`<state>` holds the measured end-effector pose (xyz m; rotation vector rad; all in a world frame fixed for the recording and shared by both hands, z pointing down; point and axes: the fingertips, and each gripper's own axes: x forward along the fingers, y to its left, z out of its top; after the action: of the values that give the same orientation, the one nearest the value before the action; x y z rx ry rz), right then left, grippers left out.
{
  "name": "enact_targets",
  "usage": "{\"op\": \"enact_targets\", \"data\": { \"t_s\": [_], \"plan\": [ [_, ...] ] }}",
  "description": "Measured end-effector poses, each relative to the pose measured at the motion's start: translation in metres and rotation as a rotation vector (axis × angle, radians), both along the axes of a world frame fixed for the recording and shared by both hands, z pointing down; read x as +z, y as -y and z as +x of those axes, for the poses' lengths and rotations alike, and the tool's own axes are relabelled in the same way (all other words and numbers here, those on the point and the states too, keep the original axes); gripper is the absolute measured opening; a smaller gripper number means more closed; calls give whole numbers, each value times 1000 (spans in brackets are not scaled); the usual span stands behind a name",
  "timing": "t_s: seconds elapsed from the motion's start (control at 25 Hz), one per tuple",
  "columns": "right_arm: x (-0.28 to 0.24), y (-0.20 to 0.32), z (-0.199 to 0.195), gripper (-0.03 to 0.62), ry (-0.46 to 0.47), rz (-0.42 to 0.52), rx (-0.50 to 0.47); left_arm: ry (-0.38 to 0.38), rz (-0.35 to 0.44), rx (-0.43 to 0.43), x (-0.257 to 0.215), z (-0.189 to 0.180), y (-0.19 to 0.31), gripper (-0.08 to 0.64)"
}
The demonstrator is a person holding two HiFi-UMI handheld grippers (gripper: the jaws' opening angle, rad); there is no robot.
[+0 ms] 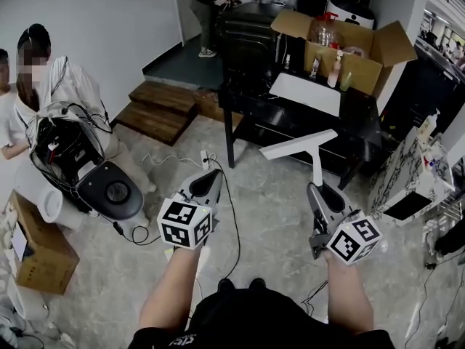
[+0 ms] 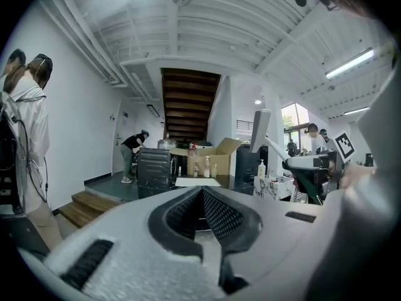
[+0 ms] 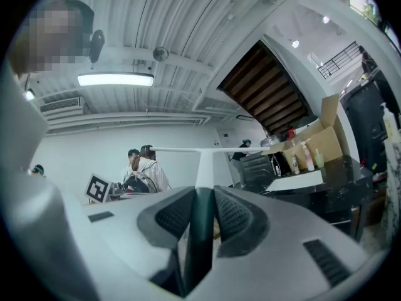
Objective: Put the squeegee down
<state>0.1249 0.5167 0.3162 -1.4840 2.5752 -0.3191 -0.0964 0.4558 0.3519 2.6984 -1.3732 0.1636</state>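
The right tongs (image 1: 315, 189) clamp the squeegee (image 1: 299, 145) by its dark handle, its blade held in the air just before the black worktop (image 1: 360, 113). The left tongs (image 1: 216, 174), beside them, are closed on nothing.

Left gripper (image 2: 202, 192): my jaws together, nothing between. Beyond them an open cardboard box (image 2: 216, 158). Right side: my right gripper (image 2: 293, 163) grips the squeegee (image 2: 260, 130), blade standing upright. Wooden steps (image 2: 88, 204) lower left.
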Motion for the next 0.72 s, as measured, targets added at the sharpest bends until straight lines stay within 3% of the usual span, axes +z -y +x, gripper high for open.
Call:
{"op": "enact_targets", "data": {
  "t_s": [0.72],
  "plan": [
    [-3, -31, 59, 98, 28, 25, 5, -5, 44, 56, -18, 70, -24, 11]
  ]
}}
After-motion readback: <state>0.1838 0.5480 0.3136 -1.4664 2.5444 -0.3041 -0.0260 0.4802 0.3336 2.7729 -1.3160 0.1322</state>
